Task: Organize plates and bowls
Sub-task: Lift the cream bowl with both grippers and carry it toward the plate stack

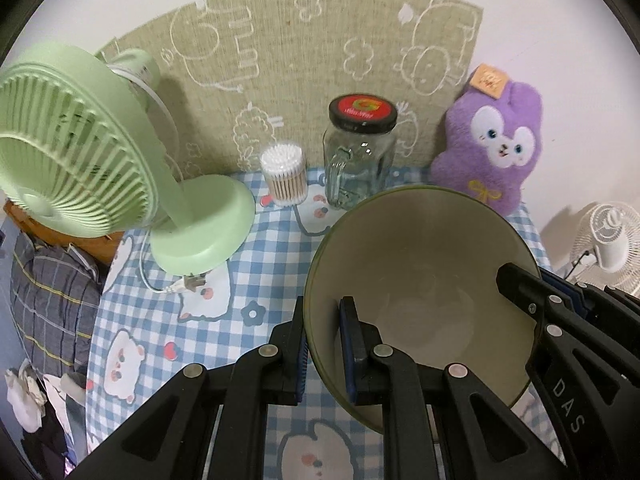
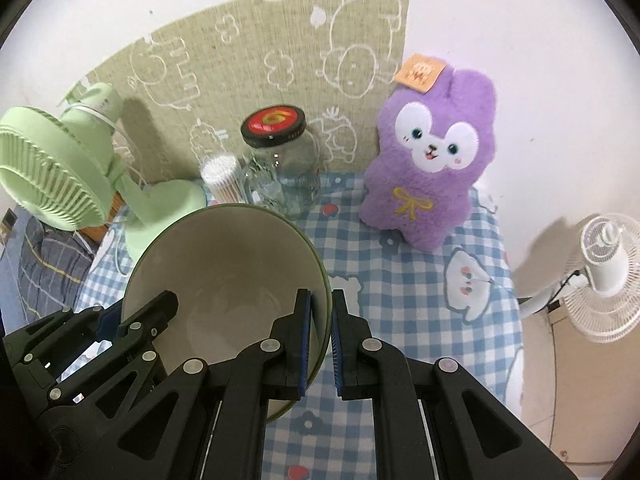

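Grippers both pinching one bowl, your left gripper (image 1: 323,350) on its left rim, your right gripper (image 2: 320,344) on the opposite rim.

Each pair of blue-padded fingers (image 1: 347,348) straddles the bowl (image 1: 420,276) wall, one finger inside and one outside, so you've got it clamped from two sides and tilted over the checked tablecloth (image 1: 256,280). Taking the bowl as the landmark: a glass jar (image 1: 360,156) with a black lid sits just behind it, a tub of cotton swabs (image 1: 285,174) behind and to its left, a green fan (image 1: 80,152) further left, a purple plush (image 1: 490,140) behind to its right, and a white fan (image 2: 606,276) well off to the right, off the table.
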`<state>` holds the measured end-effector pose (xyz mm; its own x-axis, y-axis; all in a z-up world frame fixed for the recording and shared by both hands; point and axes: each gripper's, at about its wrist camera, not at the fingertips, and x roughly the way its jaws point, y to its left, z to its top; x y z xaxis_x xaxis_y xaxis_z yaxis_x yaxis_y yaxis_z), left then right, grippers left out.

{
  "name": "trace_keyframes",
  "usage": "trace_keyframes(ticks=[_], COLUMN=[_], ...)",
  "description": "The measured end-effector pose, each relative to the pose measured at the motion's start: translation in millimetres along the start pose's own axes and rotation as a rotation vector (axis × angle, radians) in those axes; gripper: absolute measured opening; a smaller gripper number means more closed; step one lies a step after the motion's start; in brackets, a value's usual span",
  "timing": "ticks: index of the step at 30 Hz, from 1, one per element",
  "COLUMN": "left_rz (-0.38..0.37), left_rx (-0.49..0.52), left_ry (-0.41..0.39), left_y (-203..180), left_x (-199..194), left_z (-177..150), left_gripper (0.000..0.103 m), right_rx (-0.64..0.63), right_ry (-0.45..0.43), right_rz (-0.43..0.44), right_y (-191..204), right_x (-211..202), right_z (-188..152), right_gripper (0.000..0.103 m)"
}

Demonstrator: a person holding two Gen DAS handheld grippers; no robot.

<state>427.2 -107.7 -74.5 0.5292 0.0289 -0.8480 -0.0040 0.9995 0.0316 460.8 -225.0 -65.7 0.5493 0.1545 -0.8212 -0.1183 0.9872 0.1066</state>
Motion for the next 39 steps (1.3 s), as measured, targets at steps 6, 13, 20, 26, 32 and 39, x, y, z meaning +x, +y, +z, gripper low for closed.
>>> trace_keyframes(ticks=[6, 13, 20, 26, 32, 39], left_rz=[-0.021, -0.025, -0.038, -0.044, -0.047, -0.055], left_rx=[0.007, 0.051, 0.067, 0.083, 0.106, 0.129], left_ry=[-0.017, -0.031, -0.038, -0.047, -0.057, -0.069], left_y=[1.2, 3.8, 14.0, 23.5, 33.1, 42.5], left_x=[-29.4, -56.0, -79.8, -100.8, -119.0, -136.5], left_z=[-9.5, -27.3, -51.9, -74.1, -97.5, -127.1], left_gripper=[0.011, 0.012, 0.012, 0.012, 0.012, 0.012], right_rx=[0.013, 0.019, 0.034, 0.045, 0.059, 0.070], right_ry=[-0.021, -0.028, -0.035, -0.042, -0.045, -0.057], right_rz=[-0.017, -0.034, -0.047, -0.055, -0.060, -0.072], right_y=[4.2, 13.1, 25.0, 38.4, 49.5, 63.8], right_x=[-32.1, -60.9, -87.3, -110.0, -128.2, -148.7], right_z=[-8.8, -27.9, -53.3, -78.3, -104.5, -136.3], right_gripper=[0.012, 0.012, 0.012, 0.012, 0.012, 0.012])
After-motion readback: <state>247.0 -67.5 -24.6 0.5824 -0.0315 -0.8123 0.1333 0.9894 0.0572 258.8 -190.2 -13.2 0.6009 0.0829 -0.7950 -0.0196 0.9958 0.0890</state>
